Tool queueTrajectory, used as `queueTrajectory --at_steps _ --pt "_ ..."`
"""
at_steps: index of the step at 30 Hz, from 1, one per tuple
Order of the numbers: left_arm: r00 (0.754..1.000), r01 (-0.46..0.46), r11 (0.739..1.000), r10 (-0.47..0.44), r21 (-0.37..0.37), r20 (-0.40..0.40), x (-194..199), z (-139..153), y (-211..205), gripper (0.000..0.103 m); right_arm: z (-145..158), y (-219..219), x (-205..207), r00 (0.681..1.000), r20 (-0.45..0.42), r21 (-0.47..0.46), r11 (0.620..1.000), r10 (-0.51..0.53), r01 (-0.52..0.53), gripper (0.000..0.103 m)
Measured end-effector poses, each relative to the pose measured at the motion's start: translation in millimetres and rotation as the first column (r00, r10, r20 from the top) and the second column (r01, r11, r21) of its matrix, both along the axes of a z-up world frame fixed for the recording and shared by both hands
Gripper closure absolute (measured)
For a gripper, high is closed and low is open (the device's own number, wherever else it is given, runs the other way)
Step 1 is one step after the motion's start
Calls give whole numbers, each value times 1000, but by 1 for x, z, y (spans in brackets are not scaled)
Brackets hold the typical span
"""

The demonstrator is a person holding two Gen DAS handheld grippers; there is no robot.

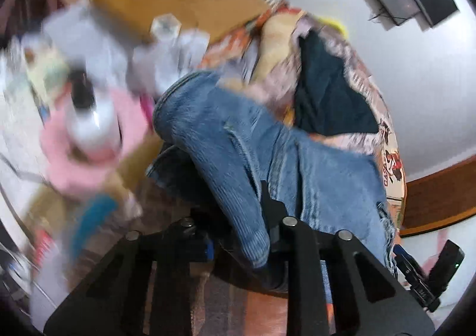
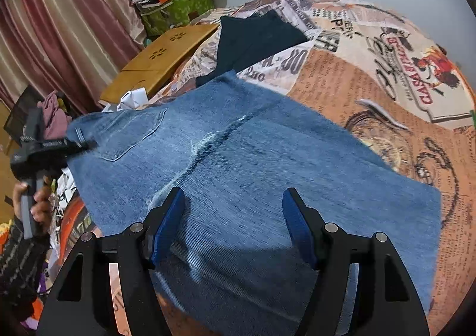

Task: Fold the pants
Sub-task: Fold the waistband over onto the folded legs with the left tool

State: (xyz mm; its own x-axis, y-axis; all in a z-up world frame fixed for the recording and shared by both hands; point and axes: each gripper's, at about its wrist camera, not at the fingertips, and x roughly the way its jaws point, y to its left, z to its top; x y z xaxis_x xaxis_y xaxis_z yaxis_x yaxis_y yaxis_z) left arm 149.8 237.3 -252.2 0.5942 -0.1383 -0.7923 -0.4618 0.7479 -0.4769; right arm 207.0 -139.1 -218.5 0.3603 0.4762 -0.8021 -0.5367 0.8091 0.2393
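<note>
Left wrist view: the left gripper is clamped on a bunched fold of the jeans. Right wrist view: the right gripper hovers with its fingers apart over the jeans — spread flat on the printed bedspread, waistband at its left edge.

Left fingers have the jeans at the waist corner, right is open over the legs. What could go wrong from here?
1. The left gripper pinches a thick bunched fold of the blue denim jeans, so layers may slip out when it lifts.
2. The right gripper is open above the fabric and pins nothing, so the whole garment may drag across the printed bedspread.
3. The dark folded garment touches the jeans' far edge and may get dragged along.
</note>
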Motion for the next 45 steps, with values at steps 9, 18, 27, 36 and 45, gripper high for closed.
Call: queueTrajectory --at_steps 9,18,27,36,45 --pt "971 46 892 -146 451 190 26 138 -69 82 23 -71 -10 990 59 2 992 -126 126 38" --pt "877 185 821 -386 540 286 61 206 -201 83 -11 -153 -14 963 -16 -46 962 -271 270 38" --pt "803 331 777 -530 536 273 92 217 -300 83 -41 -163 -13 962 -115 35 967 -246 251 38" --pt "736 520 706 -656 481 166 120 179 -382 83 -43 -169 -19 963 -122 78 964 -242 252 38" --pt "668 678 618 -744 398 18 124 128 -423 79 -40 -167 -20 965 -101 62 967 -242 249 38"
